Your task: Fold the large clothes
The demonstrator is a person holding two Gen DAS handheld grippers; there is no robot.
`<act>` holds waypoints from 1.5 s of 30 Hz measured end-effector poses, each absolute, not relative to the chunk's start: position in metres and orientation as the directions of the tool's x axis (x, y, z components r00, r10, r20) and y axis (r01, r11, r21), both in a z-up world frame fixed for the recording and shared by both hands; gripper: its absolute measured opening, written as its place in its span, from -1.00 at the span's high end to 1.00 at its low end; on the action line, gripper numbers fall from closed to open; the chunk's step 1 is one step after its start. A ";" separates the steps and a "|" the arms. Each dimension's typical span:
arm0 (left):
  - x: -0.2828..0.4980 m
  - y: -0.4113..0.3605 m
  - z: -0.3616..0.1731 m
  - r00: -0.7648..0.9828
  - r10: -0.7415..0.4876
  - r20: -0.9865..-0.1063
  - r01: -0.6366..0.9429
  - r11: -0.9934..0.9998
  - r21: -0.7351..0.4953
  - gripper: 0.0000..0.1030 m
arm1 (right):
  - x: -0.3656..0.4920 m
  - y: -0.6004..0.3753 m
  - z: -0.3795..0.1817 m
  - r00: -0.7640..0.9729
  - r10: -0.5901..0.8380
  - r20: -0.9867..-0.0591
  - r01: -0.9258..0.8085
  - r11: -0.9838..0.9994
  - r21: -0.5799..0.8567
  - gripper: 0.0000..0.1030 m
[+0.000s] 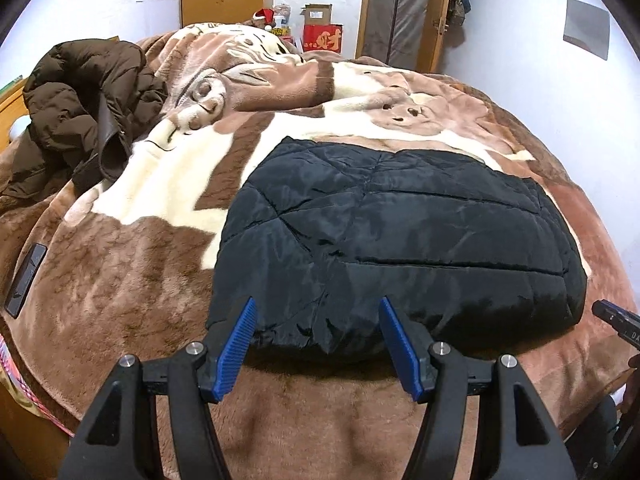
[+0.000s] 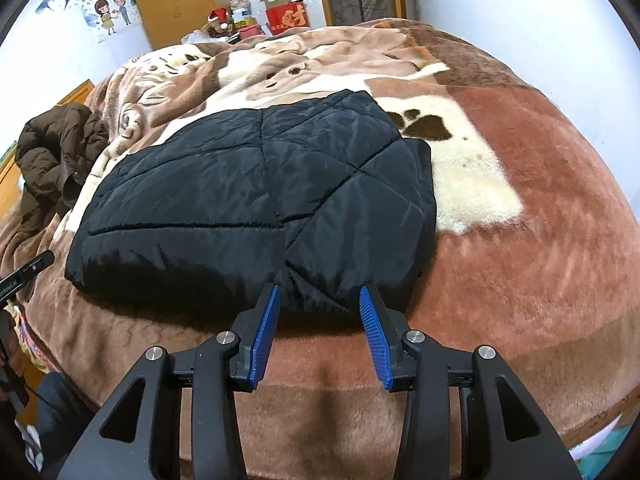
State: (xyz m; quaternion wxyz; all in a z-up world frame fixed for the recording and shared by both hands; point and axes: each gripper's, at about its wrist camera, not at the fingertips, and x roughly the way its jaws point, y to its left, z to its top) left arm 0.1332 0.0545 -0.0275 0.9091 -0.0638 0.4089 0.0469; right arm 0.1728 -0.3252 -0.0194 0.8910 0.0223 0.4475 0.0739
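Seems to be the end of one fold. Black jacket [image 1: 392,240] lying on the bed's fuzzy blanket [image 1: 140,280], close to the near edge, folded into a fat, neat block. Left tool [image 1: 318,306] spread wide, right by the near edge of the jacket, pinching nothing. Right tool [image 2: 319,291] spread too, by the near right corner, with nothing between the blue pads [image 2: 264,332].

Next, probably one of two things: pat the block flat, or go for the brown jacket [image 1: 80,108], heaped in a messy pile at the far left of the bed. Calls for a long reach across the bed, then finding a hem or a shoulder with each tool, pinching hard, and pulling the jacket out flat. Puffy cloth, so likely to slip or spring back.

Hard to see: the underside of the black jacket, with sleeves and any hood tucked away inside. Tool tips touching the cloth or hanging just above? Cannot tell. Brown jacket all bunched up, so no telling front from back. Person almost fully cut off, only dark bits at the picture edges. Small dark flat thing [image 1: 24,280] on the left of the blanket, too unclear to name.
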 end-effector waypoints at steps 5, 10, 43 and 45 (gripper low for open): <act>0.151 0.061 -0.040 0.647 0.044 -0.761 -0.146 0.987 -0.067 -0.28 | 0.189 -0.335 -0.024 0.588 0.127 -0.799 -0.087 0.992 0.093 0.06; 0.181 0.095 -0.056 0.629 0.075 -0.774 -0.195 0.979 -0.065 -0.28 | 0.213 -0.352 -0.030 0.591 0.100 -0.801 -0.052 0.995 0.086 -0.21; 0.259 0.161 -0.136 0.588 -0.184 -0.787 -0.225 0.898 -0.378 -0.57 | 0.286 -0.405 -0.090 0.475 0.337 -0.813 0.008 0.922 0.387 -0.40; 0.269 0.161 -0.140 0.586 -0.204 -0.784 -0.219 0.892 -0.395 -0.58 | 0.296 -0.402 -0.093 0.467 0.352 -0.811 -0.001 0.917 0.398 -0.40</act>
